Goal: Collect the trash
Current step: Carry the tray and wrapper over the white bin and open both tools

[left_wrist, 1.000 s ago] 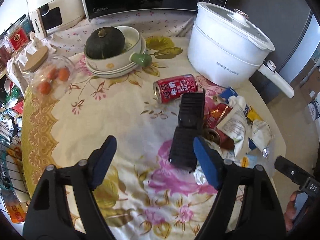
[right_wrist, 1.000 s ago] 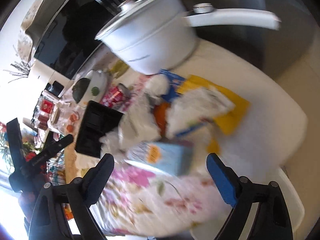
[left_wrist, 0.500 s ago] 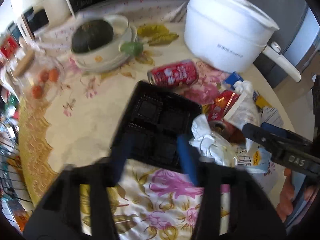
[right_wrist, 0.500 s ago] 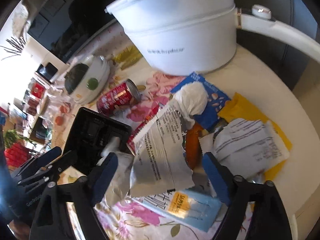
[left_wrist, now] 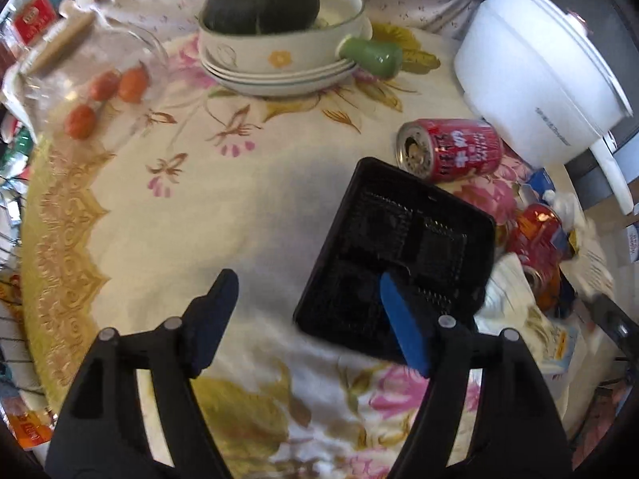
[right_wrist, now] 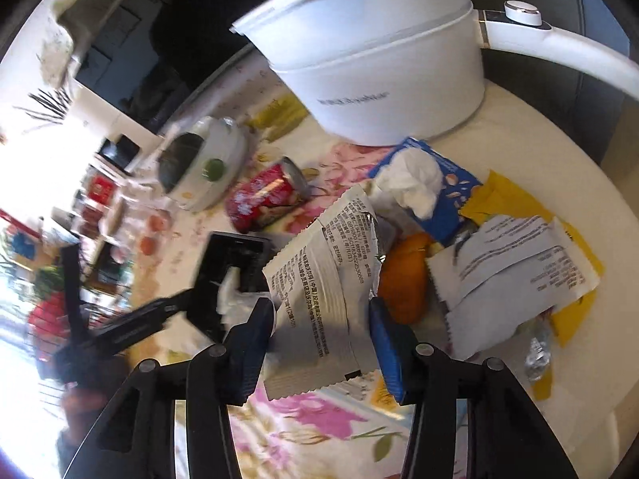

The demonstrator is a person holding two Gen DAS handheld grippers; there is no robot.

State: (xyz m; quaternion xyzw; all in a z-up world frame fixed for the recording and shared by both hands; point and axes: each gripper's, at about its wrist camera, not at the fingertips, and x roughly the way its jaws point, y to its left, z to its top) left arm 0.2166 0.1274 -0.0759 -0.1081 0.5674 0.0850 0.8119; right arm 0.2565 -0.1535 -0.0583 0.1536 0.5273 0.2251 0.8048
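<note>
My left gripper [left_wrist: 307,315] has just reopened and let go of the black tray [left_wrist: 399,263], which now lies flat on the surface [left_wrist: 199,199] instead of on edge, ready to take trash. My right gripper [right_wrist: 319,331] has been closing around the silver wrapper [right_wrist: 323,279], not yet pinching it. Beyond lie the red can [right_wrist: 265,195] and tissue [right_wrist: 411,183].

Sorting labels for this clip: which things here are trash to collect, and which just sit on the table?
Trash: black plastic tray; red can; silver wrapper; crumpled tissue; blue packet.

Not trash: white pot; squash; bowl; glass jar.
</note>
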